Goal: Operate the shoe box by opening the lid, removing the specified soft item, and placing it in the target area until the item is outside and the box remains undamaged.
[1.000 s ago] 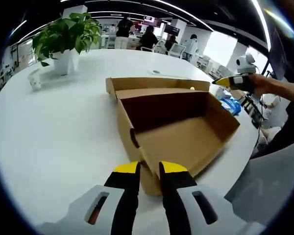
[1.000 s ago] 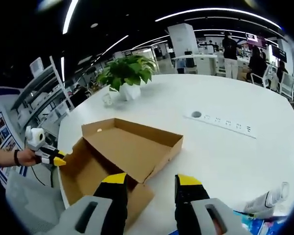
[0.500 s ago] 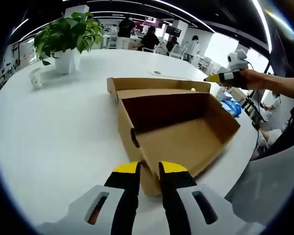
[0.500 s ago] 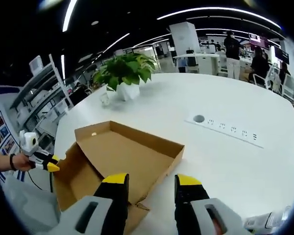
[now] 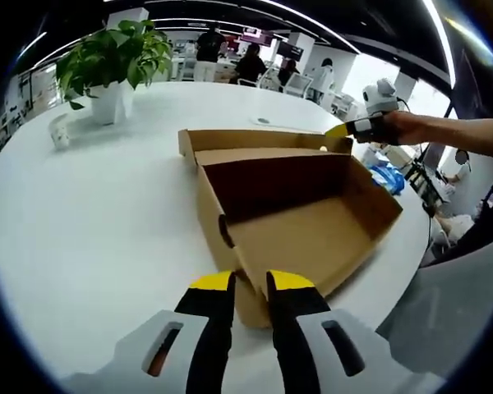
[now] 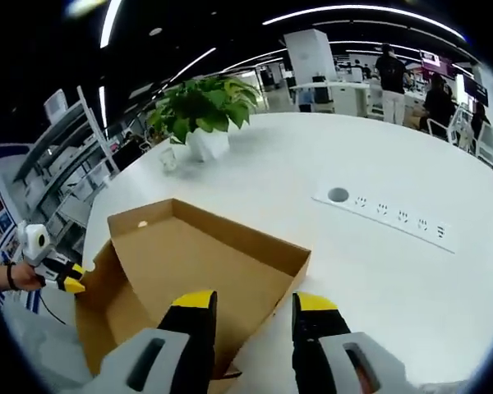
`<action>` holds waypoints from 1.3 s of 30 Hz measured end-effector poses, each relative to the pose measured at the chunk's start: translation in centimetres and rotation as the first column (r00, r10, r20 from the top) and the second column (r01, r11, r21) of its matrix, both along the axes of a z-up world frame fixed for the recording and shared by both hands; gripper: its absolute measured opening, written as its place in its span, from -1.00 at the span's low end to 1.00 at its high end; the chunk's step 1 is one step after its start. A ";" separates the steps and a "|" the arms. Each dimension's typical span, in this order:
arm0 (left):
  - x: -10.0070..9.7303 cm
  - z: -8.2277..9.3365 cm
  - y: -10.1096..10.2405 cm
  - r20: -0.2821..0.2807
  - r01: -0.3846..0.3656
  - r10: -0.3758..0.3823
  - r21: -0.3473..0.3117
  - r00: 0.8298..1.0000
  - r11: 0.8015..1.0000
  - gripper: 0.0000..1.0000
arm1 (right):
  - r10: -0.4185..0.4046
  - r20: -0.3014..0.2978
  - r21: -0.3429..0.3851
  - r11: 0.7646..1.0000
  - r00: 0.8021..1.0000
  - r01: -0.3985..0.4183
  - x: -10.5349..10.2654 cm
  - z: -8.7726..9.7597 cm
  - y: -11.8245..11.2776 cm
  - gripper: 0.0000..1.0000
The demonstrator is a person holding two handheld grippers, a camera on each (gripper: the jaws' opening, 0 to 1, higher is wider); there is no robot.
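The cardboard shoe box (image 5: pixel 304 222) stands open on the white round table (image 5: pixel 90 213). Its lid (image 5: pixel 263 139) is folded back flat behind it, and I see nothing inside the box. My left gripper (image 5: pixel 251 283) has its jaws close together on the box's near corner; it also appears at that corner as the left gripper (image 6: pixel 70 283), held by a hand. My right gripper (image 6: pixel 255 302) is open over the lid (image 6: pixel 205 258), near its edge. From the left gripper view, the right gripper (image 5: pixel 338 130) reaches the lid's far right corner.
A potted plant (image 5: pixel 115 61) and a small white cup (image 5: pixel 59 131) stand at the back left. A blue-and-white thing (image 5: pixel 386 176) lies right of the box near the table edge. A socket strip (image 6: pixel 394 220) and cable hole (image 6: pixel 338 194) sit in the tabletop. People stand far behind.
My right gripper has moved in toward the lid, which now fills more of its view. The left gripper and the box have stayed still.
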State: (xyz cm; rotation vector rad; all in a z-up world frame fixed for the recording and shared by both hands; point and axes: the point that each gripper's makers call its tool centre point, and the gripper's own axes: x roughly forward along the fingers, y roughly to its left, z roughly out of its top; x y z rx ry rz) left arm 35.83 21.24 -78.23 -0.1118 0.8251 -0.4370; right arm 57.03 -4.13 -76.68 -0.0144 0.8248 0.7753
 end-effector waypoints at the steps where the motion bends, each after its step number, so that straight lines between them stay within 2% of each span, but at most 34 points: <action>1: 0.0 -0.1 0.1 0.000 0.000 0.000 0.000 1.000 1.000 -0.71 | -0.002 -0.002 0.000 1.000 1.000 0.002 0.2 -0.2 0.0 -0.33; 14: 0.1 -0.3 0.1 -0.001 -0.012 0.012 -0.005 1.000 1.000 -0.72 | -0.043 -0.030 -0.010 0.999 0.999 0.043 2.7 -2.3 0.1 -0.34; 24: -0.3 0.0 -0.3 -0.001 -0.012 0.012 -0.005 1.000 1.000 -0.72 | -0.107 -0.073 -0.022 0.994 0.992 0.106 3.5 -3.7 0.4 -0.42; 28: -0.3 0.0 -0.3 0.001 -0.016 0.016 -0.008 1.000 1.000 -0.72 | -0.185 -0.122 -0.010 0.983 0.975 0.185 3.8 -4.0 0.3 -0.52; 33: -0.4 0.1 -0.4 0.001 -0.020 0.020 -0.007 1.000 1.000 -0.72 | -0.219 -0.140 -0.029 0.976 0.966 0.217 3.7 -4.2 0.1 -0.68; 34: -0.3 0.1 -0.4 0.001 -0.021 0.021 -0.007 1.000 1.000 -0.72 | -0.236 -0.149 -0.036 0.972 0.960 0.233 3.6 -4.3 -0.1 -0.72; 35: -0.3 0.1 -0.4 0.000 -0.024 0.024 -0.008 1.000 1.000 -0.72 | -0.288 -0.165 -0.044 0.958 0.943 0.285 3.7 -4.3 -0.4 -0.79; 36: -0.3 0.1 -0.4 -0.001 -0.027 0.027 -0.010 1.000 1.000 -0.72 | -0.307 -0.167 -0.038 0.952 0.937 0.305 3.8 -4.2 -0.5 -0.82; 39: -0.3 0.0 -0.3 -0.004 -0.037 0.037 -0.013 0.999 0.999 -0.73 | -0.291 -0.146 -0.071 0.956 0.945 0.284 3.6 -4.1 -0.5 -0.87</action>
